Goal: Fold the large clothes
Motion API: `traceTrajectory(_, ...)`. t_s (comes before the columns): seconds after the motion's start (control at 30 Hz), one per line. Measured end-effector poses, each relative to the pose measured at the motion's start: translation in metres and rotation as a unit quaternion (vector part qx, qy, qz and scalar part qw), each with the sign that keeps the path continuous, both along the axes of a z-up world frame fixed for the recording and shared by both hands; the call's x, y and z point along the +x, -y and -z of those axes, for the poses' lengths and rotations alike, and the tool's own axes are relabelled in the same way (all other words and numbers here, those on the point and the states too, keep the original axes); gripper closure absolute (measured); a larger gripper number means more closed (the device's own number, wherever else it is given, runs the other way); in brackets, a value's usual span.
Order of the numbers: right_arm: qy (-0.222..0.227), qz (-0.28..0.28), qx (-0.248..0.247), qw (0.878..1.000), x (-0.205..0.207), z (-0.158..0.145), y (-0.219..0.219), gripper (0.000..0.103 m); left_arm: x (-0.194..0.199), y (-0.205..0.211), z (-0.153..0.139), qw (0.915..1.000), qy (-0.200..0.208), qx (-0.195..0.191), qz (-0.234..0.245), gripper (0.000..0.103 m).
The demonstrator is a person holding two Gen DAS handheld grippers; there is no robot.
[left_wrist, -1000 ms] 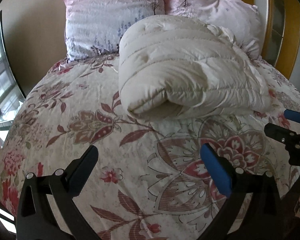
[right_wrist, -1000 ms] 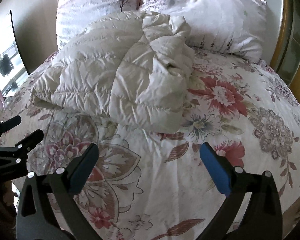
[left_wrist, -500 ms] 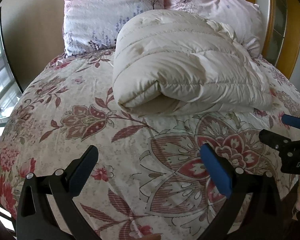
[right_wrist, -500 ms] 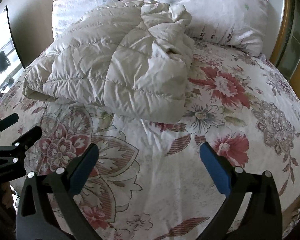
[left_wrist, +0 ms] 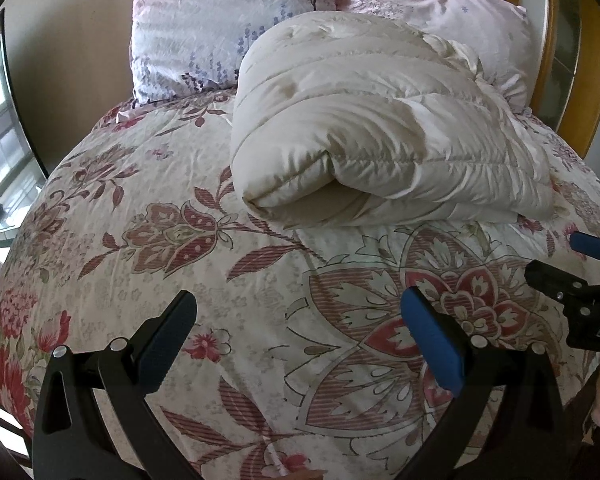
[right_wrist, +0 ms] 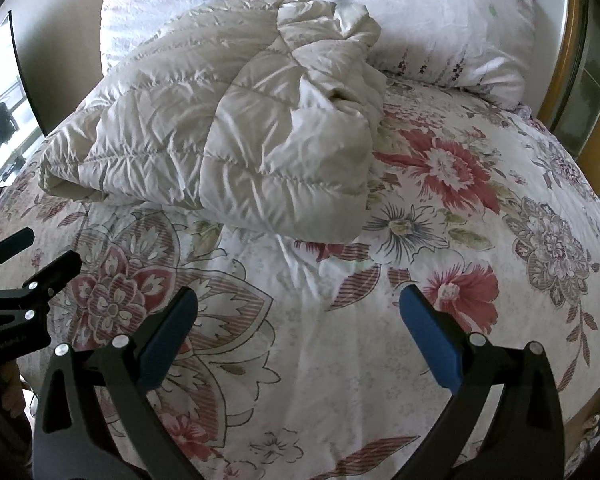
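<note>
We work over the bed (left_wrist: pixel 148 216), whose floral quilt fills most of both views. In the upper middle of the left wrist view, touching the two pillows (left_wrist: pixel 228 24) behind it, lies the cream puffer coat (left_wrist: pixel 380 132), already doubled into a thick bundle with its rounded fold facing us. In the right wrist view the same bundle sits in the upper left, and a loose, crumpled part (right_wrist: pixel 332 40) bulges at its top right corner; that looks to us like the untidy spot.

We judge the fold close to done, so the step in hand is either a last tidy or a release. To do it well, we come in low along the quilt, take the padded edge and not the slick outer skin, and press air out as we lay it flat, since the filling springs back.

The left claw (left_wrist: pixel 300 336) sits at the bottom of its view, jaws wide apart, holding nothing, well short of the coat. The right claw (right_wrist: pixel 300 332) is likewise spread and empty over bare quilt.
</note>
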State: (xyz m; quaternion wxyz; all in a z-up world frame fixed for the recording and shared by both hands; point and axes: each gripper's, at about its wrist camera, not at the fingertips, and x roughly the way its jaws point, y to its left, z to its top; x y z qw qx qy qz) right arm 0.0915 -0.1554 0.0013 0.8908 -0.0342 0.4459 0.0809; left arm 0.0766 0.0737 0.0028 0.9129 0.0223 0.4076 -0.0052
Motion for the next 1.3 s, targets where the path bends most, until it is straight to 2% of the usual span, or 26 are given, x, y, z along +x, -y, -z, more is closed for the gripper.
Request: traceTrajectory(1.3, -0.003, -0.002, 0.002, 1.000, 0.0016, 0.0038, -0.0029, 0.002, 0.0035, -0.0032, 0.0051, 1.0000, -0.004, 0.000, -0.004, 0.001)
